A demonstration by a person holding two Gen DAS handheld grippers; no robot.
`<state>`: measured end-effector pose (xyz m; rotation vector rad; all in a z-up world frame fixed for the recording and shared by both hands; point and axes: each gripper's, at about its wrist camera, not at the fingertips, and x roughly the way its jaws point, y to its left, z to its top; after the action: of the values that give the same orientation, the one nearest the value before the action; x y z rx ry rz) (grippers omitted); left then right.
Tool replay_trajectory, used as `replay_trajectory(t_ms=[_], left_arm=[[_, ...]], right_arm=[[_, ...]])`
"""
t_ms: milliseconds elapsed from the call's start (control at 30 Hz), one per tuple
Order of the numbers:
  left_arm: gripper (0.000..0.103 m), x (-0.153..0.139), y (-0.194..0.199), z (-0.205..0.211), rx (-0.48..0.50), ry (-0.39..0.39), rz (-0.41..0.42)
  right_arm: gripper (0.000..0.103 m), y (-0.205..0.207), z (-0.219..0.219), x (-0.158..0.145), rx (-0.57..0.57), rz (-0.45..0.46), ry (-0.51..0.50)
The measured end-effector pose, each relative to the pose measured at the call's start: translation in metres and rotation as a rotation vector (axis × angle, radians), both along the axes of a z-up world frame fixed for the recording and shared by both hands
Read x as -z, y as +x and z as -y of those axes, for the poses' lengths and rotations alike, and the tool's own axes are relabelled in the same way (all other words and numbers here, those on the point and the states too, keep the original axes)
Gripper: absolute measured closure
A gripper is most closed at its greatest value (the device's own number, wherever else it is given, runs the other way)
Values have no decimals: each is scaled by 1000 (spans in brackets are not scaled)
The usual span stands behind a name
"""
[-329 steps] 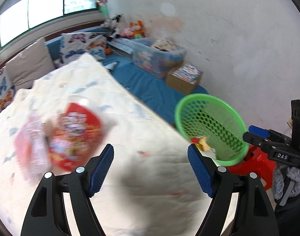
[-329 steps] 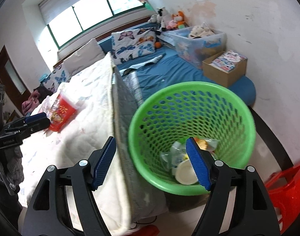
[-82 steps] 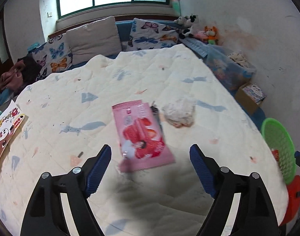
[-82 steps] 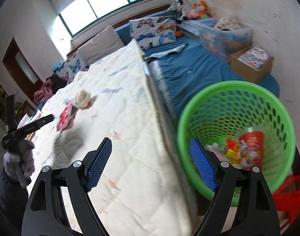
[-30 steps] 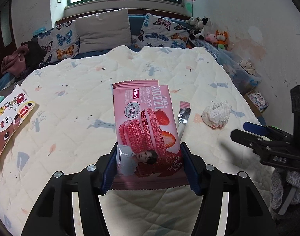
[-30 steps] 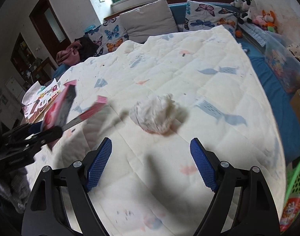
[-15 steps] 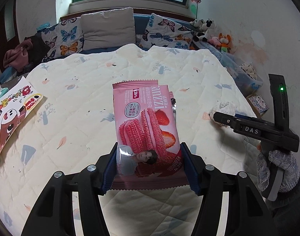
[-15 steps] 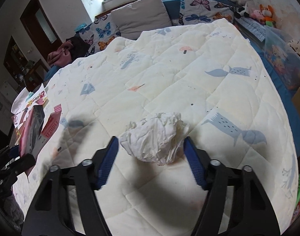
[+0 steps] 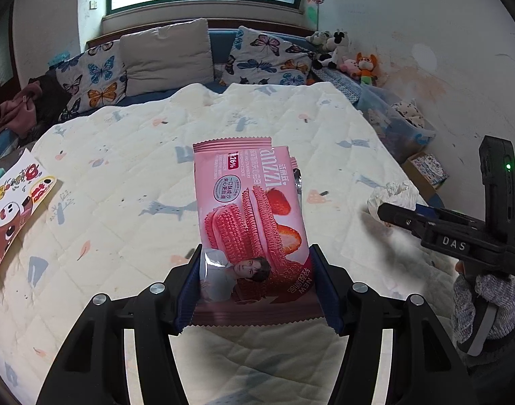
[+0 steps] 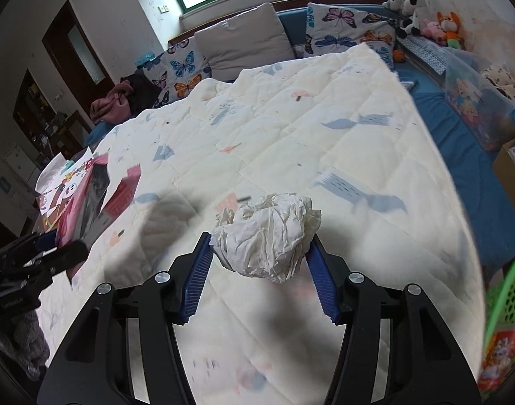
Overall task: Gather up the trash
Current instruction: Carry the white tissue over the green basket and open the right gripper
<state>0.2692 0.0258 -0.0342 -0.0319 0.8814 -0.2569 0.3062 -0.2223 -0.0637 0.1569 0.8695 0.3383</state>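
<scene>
My left gripper [image 9: 257, 287] is shut on the bottom edge of a pink strawberry-cookie wrapper [image 9: 250, 222], which stands up above the cream quilt [image 9: 129, 175]. A crumpled white paper ball [image 10: 267, 236] sits between the blue pads of my right gripper [image 10: 260, 253]. The jaws are closing and the pads press its sides. In the left wrist view the right gripper [image 9: 392, 214] reaches in from the right with the paper ball [image 9: 392, 192] at its tip. In the right wrist view the left gripper [image 10: 65, 253] and the wrapper [image 10: 88, 202] are at the left.
A green mesh basket [image 10: 507, 300] with a red packet [image 10: 500, 357] inside stands off the bed's right edge. A cartoon picture sheet [image 9: 11, 209] lies at the quilt's left edge. Pillows [image 9: 166, 54] line the far side; a plastic bin [image 10: 476, 101] and a cardboard box [image 10: 513, 168] sit at the right.
My right gripper came down over the paper ball and narrowed its jaws onto it. The left gripper keeps its hold on the pink wrapper and has shifted slightly.
</scene>
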Motion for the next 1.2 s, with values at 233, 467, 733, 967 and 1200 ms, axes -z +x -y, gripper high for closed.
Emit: replay_trajectory(t_ms=[233,467,733,967,1200], left_arm=[[45,-8,-17,41,76,-1,13],[45,-14,-33,85,158,-5,20],[45,-18,-49,139,259,-6,24],[45,-21,-59,181,334,-5,30],[45,-22,-65,219,391,1,31]], right_arm=[[46,-41,37,-7,46,9,20],[46,-84,79,-13,111,26,24],[46,-130,143,-11,227,24,19],[45,-164,206,-6,348,9,0],[44,-187,247,5,437,-12,-2]])
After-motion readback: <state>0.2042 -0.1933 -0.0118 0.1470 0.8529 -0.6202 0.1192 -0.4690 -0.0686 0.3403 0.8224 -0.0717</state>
